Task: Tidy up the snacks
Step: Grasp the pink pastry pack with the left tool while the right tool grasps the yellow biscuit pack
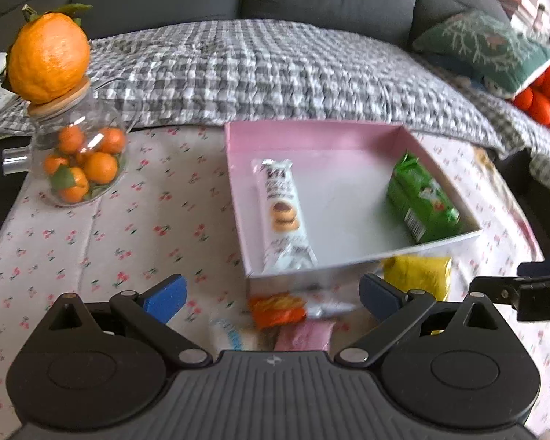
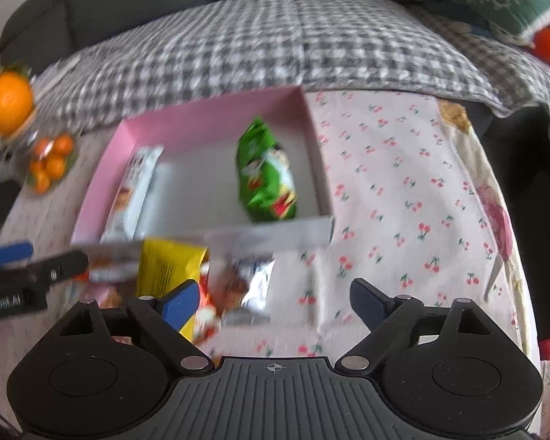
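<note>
We hold both the left gripper [image 1: 273,295] and the right gripper [image 2: 273,302] with jaws wide and empty above the table [image 1: 91,242], where the pink box [image 1: 311,135] holds 2 snacks, a white biscuit pack [image 1: 284,212] and a green packet [image 1: 420,201], beside loose wrappers.

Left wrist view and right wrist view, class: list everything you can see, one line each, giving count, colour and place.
box: one, pink inside, middle of the table
biscuit pack: one, white, left side of box
green snack bag: one, green, right side of box
loose snacks: several, yellow, orange, pink, silver, on the cloth in front of the box
glass jar: one, clear, holding small oranges, left of box
large orange: one, on the jar lid
tablecloth: white, cherry print
checked blanket: grey-white, on the sofa
cushion: green, far right
left tongs: blue pads, open, empty
right tongs: blue pads, open, empty
</note>
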`<state>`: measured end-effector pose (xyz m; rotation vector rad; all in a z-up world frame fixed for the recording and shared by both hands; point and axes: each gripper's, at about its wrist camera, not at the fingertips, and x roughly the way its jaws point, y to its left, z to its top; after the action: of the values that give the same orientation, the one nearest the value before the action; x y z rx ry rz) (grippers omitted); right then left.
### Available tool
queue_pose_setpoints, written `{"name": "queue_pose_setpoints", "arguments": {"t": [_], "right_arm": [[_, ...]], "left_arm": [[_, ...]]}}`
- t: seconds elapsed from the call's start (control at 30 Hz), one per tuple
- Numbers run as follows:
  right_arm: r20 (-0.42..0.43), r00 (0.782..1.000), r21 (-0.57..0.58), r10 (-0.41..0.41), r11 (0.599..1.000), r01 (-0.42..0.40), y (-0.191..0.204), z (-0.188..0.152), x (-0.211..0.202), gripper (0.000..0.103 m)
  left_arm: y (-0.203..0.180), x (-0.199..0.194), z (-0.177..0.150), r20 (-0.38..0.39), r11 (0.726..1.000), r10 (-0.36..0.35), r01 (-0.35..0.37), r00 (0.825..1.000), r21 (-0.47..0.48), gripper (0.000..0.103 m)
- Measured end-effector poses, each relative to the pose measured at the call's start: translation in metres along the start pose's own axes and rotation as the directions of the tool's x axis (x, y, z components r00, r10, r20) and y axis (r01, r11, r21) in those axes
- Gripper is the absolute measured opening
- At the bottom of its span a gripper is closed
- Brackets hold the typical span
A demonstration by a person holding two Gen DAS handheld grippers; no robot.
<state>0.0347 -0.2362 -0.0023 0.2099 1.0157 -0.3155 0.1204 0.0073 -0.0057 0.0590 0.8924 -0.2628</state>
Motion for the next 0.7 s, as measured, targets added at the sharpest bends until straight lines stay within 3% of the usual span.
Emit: {"name": "queue_pose_setpoints", "arguments": {"t": [0.17,0.4,0.7], "right_arm": [[-0.033,0.999,-0.077,-0.003,0.997,0.0,0.012,-0.018,0.0,0.093],[-0.055,0.998,-0.084,0.031,0.996,-0.035,0.022,-0.033,0.001,0.093],[-0.028,0.999,-0.085,0.04,0.995,-0.042,0.036,-0.035,0.008,0.093]], "left_arm": [[0.007,-0.006,-0.01,-0.031,0.999,0.007,-0.005,1.0,0.049,0.1],[0.009,-0.009,-0.022,-0.082,0.997,-0.04,0.046,0.996,0.067,0.1],[0.007,-0.001,-0.03,-0.15,0.992,-0.111,0.119,0.983,0.047,0.083]]}}
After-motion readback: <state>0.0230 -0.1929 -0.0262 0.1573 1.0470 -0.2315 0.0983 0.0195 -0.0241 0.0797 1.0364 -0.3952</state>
